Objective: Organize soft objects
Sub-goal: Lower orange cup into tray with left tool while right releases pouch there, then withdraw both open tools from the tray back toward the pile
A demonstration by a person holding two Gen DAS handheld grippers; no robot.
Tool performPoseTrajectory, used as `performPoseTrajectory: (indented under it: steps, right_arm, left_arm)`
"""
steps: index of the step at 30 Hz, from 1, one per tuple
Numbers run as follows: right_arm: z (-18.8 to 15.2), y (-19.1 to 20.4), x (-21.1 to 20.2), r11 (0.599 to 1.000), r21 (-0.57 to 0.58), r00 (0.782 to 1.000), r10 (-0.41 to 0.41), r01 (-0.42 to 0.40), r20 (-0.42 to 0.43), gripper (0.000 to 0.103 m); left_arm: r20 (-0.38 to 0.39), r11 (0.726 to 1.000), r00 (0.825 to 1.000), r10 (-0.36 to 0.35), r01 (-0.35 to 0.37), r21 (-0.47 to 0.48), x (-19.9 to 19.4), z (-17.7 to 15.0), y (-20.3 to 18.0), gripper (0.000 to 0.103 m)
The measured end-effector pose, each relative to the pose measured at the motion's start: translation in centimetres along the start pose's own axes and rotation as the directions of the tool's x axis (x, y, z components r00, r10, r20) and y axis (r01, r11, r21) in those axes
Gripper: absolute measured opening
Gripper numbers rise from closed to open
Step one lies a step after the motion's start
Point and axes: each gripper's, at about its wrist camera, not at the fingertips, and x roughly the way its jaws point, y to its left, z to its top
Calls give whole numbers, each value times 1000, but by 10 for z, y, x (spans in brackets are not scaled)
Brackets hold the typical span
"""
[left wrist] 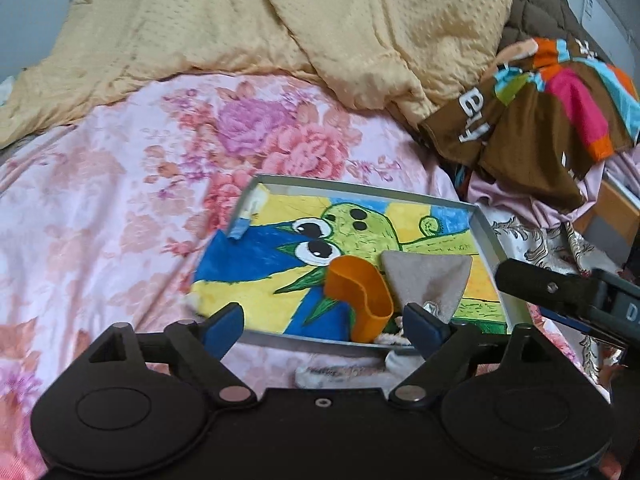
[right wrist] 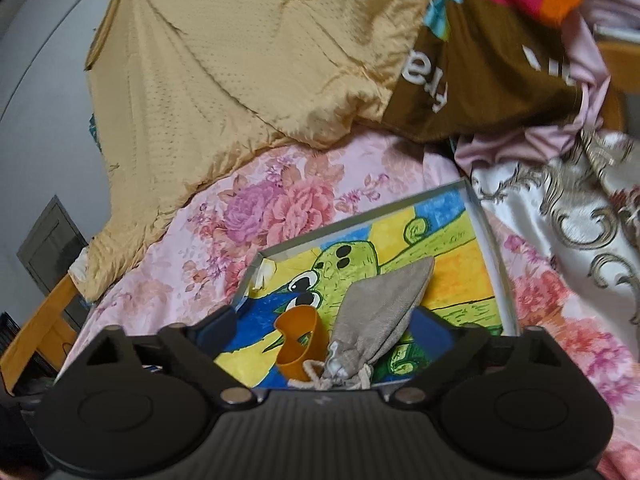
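A grey cloth pouch (right wrist: 384, 312) with a drawstring lies in a shallow tray (left wrist: 490, 236) lined with a bright cartoon drawing, touching a bent orange cup (left wrist: 360, 300). The tray rests on a floral bedsheet (left wrist: 120, 184), with a tan quilt (left wrist: 240, 20) and colourful clothes (left wrist: 552, 96) behind. The left gripper (left wrist: 326, 320) and right gripper (right wrist: 326, 330) both gape wide, holding nothing.
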Motion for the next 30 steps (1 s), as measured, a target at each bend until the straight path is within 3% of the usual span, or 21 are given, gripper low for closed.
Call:
performPoseTrajectory:
  steps: [10, 18, 24, 30]
  right_arm:
    - [-23, 42, -41, 985, -159, 998, -55, 61, 43, 103]
    - [-42, 56, -78, 973, -221, 990, -39, 68, 132, 103]
    - [-63, 60, -114, 965, -247, 971, -30, 90, 237, 103]
    - [-79, 61, -135, 967, -235, 971, -47, 104, 235, 103]
  left_arm:
    - [112, 999, 993, 23, -20, -27, -62, -24, 15, 101]
    - [173, 999, 985, 24, -18, -33, -101, -46, 23, 102]
    - [207, 1000, 978, 6, -5, -4, -126, -66, 24, 102]
    - [202, 1000, 979, -20, 18, 13, -146, -89, 29, 102]
